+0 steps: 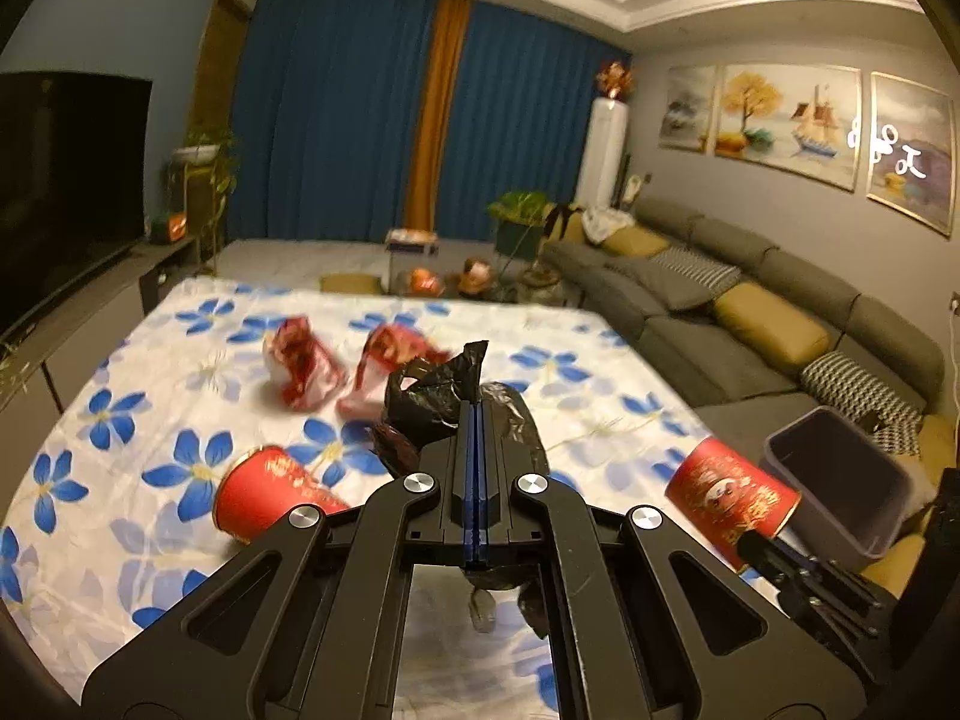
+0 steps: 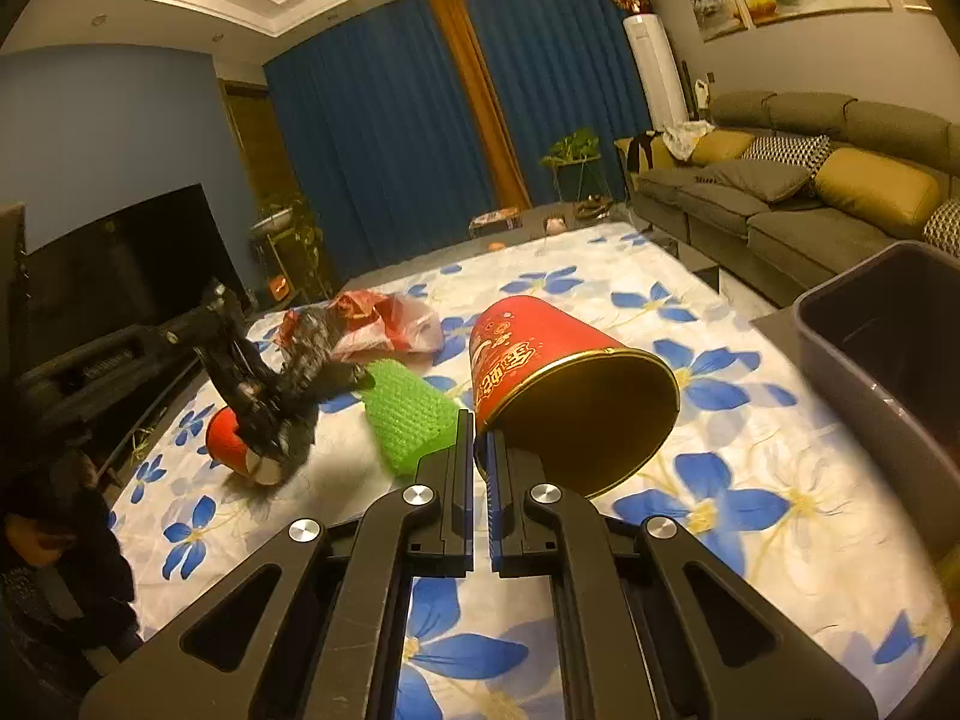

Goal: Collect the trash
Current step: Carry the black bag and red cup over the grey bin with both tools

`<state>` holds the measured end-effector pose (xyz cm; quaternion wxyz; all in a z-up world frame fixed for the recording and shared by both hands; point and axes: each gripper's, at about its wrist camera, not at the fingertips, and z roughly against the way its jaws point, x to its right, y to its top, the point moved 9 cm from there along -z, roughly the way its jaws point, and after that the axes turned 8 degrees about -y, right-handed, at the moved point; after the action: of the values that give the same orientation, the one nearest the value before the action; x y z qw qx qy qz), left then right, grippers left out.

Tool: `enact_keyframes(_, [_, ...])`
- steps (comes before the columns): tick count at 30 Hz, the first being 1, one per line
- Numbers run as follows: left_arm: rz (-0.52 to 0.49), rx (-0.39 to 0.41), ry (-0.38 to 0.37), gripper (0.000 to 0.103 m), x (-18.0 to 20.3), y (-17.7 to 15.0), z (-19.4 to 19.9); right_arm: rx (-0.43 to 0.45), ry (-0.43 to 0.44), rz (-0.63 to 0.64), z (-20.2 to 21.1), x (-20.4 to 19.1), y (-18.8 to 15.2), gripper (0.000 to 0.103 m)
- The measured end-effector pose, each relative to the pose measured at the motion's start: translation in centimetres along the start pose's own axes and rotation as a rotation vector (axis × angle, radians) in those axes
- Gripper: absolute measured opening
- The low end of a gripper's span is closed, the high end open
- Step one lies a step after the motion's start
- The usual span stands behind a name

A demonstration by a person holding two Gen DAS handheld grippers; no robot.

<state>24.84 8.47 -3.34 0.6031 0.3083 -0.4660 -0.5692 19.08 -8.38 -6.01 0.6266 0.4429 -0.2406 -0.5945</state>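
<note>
My left gripper (image 1: 476,414) is shut on a crumpled black plastic bag (image 1: 429,402), held just above the flowered tablecloth (image 1: 150,360). The right wrist view shows that bag (image 2: 312,354) hanging at the left. My right gripper (image 2: 480,426) is shut on the rim of a red paper cup (image 2: 570,384), tilted with its mouth toward the camera; the same cup (image 1: 732,495) shows in the left wrist view. A second red cup (image 1: 264,492) lies on its side on the cloth. Red-and-white wrappers (image 1: 306,369) lie further back. A green bubble-wrap piece (image 2: 408,414) lies beside my right fingers.
A grey bin (image 2: 870,348) stands off the table's right edge, in front of a grey sofa (image 1: 750,300) with yellow cushions. A dark television (image 1: 66,180) on a low cabinet runs along the left. Blue curtains and potted plants are at the back.
</note>
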Motion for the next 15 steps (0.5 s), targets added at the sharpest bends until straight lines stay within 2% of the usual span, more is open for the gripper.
enact_keyframes(7, [-0.036, 0.036, -0.040, 0.000, 3.4, 1.2, 1.7, 0.053, -0.023, 0.019, 3.3, 1.9, 1.0, 0.004])
enact_keyframes(15, [-0.075, 0.027, -0.110, 0.000, 8.9, 0.8, 1.5, 0.085, -0.071, 0.017, 5.9, 5.5, 1.7, 0.005])
